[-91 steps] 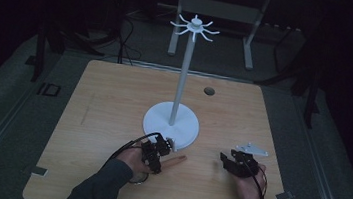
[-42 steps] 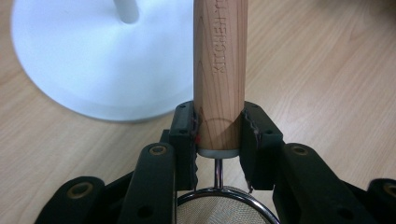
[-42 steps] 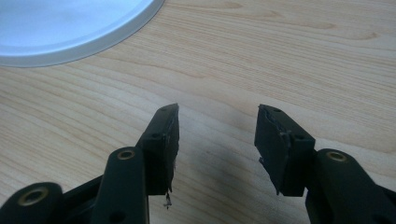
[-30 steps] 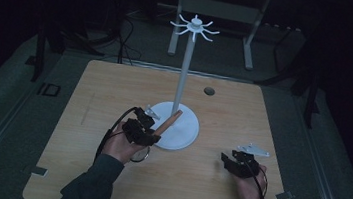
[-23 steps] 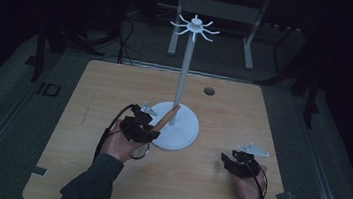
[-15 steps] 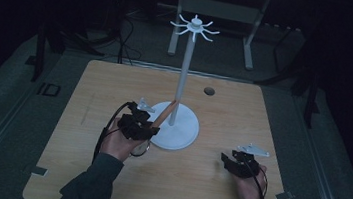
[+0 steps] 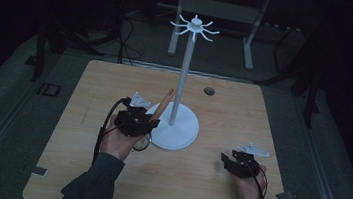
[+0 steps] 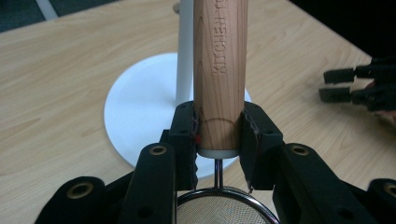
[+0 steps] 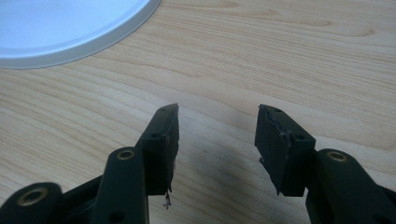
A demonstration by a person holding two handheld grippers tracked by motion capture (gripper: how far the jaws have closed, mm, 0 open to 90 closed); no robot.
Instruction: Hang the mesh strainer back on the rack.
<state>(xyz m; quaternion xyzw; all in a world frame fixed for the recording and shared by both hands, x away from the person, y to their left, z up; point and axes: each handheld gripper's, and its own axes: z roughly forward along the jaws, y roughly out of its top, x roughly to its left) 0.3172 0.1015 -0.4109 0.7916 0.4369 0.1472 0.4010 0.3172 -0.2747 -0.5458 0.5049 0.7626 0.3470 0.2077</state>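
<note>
Strainer (image 8: pixel 219 70) picked up, clamped by its wooden handle in left tool (image 8: pixel 218 133). Not yet hung on rack (image 7: pixel 193 27). Right tool (image 9: pixel 217 140) gapes wide, holding nothing, on tabletop (image 9: pixel 289 56).

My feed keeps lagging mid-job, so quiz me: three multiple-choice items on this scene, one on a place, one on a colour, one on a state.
1. Where does the wooden handle sit?
A. between the left tongs
B. flat on the table
C. hung on the stand's hooks

2. What colour is the stand's round base?
A. black
B. white
C. red

3. How are the right tongs?
A. shut on a spoon
B. open, nothing between them
C. shut on the stand's pole

Answers: 1 A, the pads press both sides of the handle. 2 B, the disc is white against the wooden table. 3 B, bare tabletop shows in the gap.
</note>
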